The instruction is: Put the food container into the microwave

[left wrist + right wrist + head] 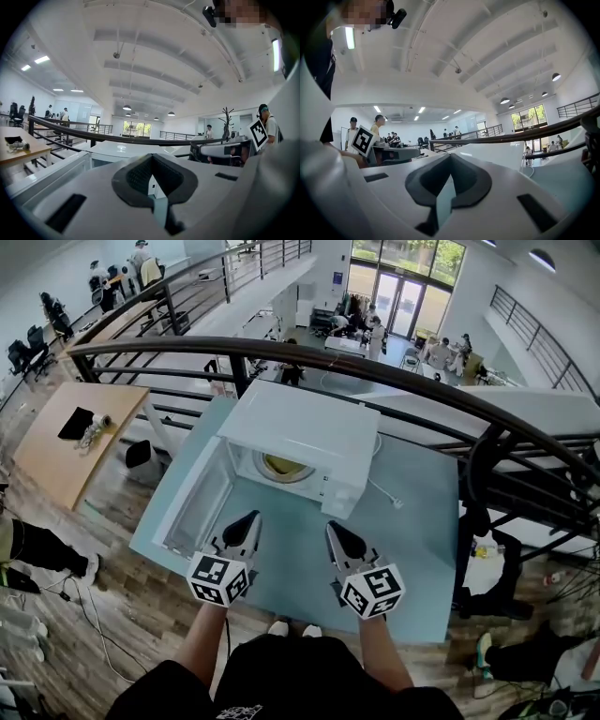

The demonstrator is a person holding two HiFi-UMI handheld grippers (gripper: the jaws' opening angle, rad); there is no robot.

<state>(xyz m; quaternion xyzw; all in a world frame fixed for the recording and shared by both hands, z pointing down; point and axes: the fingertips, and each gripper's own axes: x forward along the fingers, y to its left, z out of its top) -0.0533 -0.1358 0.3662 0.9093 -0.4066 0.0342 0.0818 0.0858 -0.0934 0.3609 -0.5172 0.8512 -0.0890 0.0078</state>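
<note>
The white microwave stands on the teal table with its door swung open to the left. Inside its cavity rests a yellowish food container, only partly visible. My left gripper hovers over the table just in front of the open door, shut and empty. Level with it to the right, my right gripper is shut too and holds nothing. In the left gripper view the left gripper points at the microwave. The right gripper looks past the microwave's side.
A dark curved railing runs behind the table, with a lower floor beyond it. The microwave's white cord trails to the right on the table. A wooden table stands at the left. A seated person's legs are at the table's right edge.
</note>
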